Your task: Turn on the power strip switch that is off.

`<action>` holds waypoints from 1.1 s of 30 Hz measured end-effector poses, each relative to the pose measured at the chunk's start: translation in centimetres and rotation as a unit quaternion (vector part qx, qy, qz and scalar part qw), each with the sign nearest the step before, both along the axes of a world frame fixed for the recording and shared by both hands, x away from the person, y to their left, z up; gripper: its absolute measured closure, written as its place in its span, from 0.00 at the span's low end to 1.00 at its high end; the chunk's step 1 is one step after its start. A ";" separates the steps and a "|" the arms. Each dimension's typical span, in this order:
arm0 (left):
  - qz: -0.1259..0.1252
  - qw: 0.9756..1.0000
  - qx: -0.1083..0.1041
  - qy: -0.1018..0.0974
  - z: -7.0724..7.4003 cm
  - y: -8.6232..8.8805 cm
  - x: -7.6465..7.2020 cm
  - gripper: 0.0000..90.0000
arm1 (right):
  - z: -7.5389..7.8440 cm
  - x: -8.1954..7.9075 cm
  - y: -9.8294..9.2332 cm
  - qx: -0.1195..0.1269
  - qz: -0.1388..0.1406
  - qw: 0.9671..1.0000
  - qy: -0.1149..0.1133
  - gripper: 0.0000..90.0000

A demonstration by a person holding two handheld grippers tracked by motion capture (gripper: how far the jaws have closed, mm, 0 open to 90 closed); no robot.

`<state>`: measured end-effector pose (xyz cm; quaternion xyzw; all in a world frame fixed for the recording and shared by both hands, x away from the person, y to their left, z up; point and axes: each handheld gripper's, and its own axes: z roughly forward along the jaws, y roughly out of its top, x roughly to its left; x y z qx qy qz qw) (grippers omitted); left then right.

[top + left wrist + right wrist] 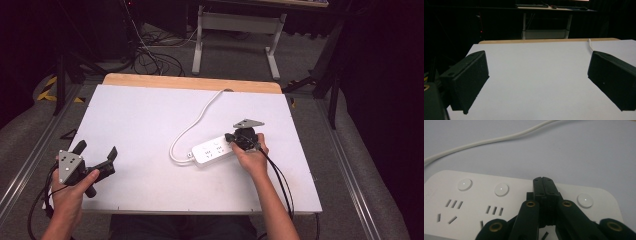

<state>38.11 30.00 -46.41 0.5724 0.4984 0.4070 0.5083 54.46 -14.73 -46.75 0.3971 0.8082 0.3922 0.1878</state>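
Power strip (214, 151) is what I am working on, I think, since nobody told me the job. It is white and lies a bit toward 3 o'clock from the middle of the big white table (150, 120). Its long white cord (195, 120) loops off its 9 o'clock end and runs up to 12 o'clock, over the far edge of the table.

My right tongs (231, 137) are at the 3 o'clock end of the strip. Up close, my right tongs (543, 180) are pressed tight together with nothing between them. The tip sits over the row of round buttons, where one more button may hide under it. I see a button (501, 189) toward 9 o'clock of the tip and another button (585, 200) toward 3 o'clock.

My guess is that I am poking a button to switch it. To do that well, I should keep the tongs shut so the tip stays small and hard. I should push straight down on the middle of the button, not on its edge. A slow push is best, so the light strip does not slide or tip. I should not bump the buttons beside it.

My left tongs (96, 152) are spread wide and hold nothing. They wait near the 8 o'clock corner of the table, well apart from the strip. If the strip slides, they could come and hold its far end.
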 end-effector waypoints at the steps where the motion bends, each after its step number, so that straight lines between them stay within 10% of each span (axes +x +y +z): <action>1: 0.001 1.000 0.000 -0.001 0.0 0.0 0.0 0.04 | 0.0 0.0 0.0 0.000 0.000 1.000 0.000 1.00; 33: -0.001 1.000 0.002 0.000 0.0 0.0 0.0 0.04 | 0.2 -0.2 0.2 -0.008 -0.009 1.000 0.003 1.00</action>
